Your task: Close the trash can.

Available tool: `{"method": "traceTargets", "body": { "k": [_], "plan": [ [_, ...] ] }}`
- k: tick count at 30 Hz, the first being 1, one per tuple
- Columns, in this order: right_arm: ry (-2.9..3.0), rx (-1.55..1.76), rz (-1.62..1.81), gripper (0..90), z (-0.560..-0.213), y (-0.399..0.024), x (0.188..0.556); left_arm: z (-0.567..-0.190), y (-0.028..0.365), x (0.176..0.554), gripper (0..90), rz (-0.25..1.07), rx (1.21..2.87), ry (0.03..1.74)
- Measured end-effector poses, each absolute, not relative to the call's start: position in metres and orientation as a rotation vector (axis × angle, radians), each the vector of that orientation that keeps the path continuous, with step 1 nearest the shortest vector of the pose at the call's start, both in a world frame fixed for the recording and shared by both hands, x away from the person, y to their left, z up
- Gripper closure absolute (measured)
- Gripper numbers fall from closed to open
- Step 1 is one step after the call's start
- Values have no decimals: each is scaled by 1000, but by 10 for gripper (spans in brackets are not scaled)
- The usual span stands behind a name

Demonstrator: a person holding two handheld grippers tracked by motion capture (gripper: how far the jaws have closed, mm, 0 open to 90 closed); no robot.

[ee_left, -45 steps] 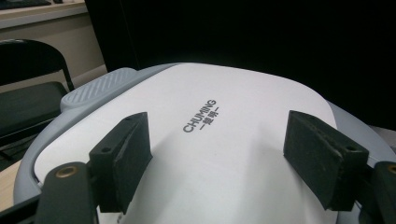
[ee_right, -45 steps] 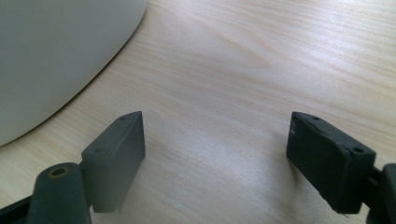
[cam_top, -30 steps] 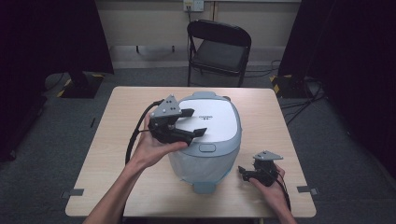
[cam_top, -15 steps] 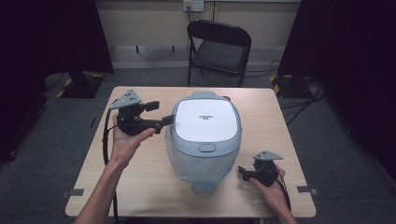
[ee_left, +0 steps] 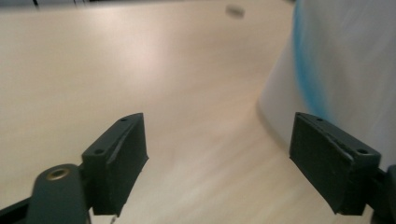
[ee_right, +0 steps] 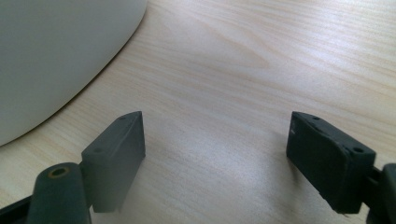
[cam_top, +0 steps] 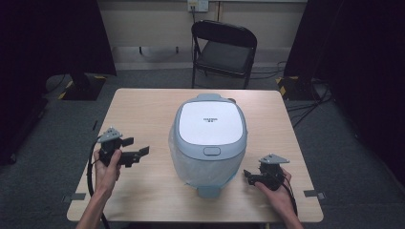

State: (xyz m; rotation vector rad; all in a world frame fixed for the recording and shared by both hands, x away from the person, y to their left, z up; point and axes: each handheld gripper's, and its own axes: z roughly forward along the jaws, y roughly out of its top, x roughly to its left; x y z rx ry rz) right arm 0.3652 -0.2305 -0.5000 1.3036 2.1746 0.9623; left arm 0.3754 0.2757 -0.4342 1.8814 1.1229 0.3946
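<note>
High view: a pale blue-grey rice cooker (cam_top: 209, 143) stands at the centre of a light wooden tabletop (cam_top: 143, 107), its lid closed. The lid carries a white panel (cam_top: 210, 124) with a short line of dark print, too small to read; no brand can be made out. A long oval button (cam_top: 211, 151) sits at the lid's near edge, and a grey tab (cam_top: 208, 192) projects from the base toward the person. The lower body appears wrapped in a clear film with a blue edge.

The left claw (cam_top: 136, 149) is held in the person's left hand (cam_top: 108, 164), well apart from the cooker on its left, jaws spread and empty. The left gripper view shows its two black jaws wide apart over bare wood, with the cooker's blurred white and blue wall (ee_left: 341, 70) at the right.

The right claw (cam_top: 249, 177), held in the right hand (cam_top: 277, 191), rests near the cooker's near right corner, also parted with nothing between its jaws. The right gripper view shows the cooker's pale curved body (ee_right: 56, 56) at upper left.

A black folding chair (cam_top: 222, 50) stands beyond the tabletop.
</note>
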Motion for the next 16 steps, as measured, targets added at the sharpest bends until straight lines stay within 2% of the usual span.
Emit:
{"method": "traceTargets", "body": {
  "k": [3,6,9,16],
  "plan": [
    [2175,1304,962,186,-500,-230,365,-468,282,369,195,447,1987,1201],
    [2174,1300,962,186,-500,-231,365,-489,287,368,199,443,2043,1244],
    [2174,1304,962,186,-500,-230,365,-497,285,368,190,510,2080,1227],
    [2173,1305,959,186,-500,-230,365,-502,287,368,136,527,2052,1193]
  ]
}}
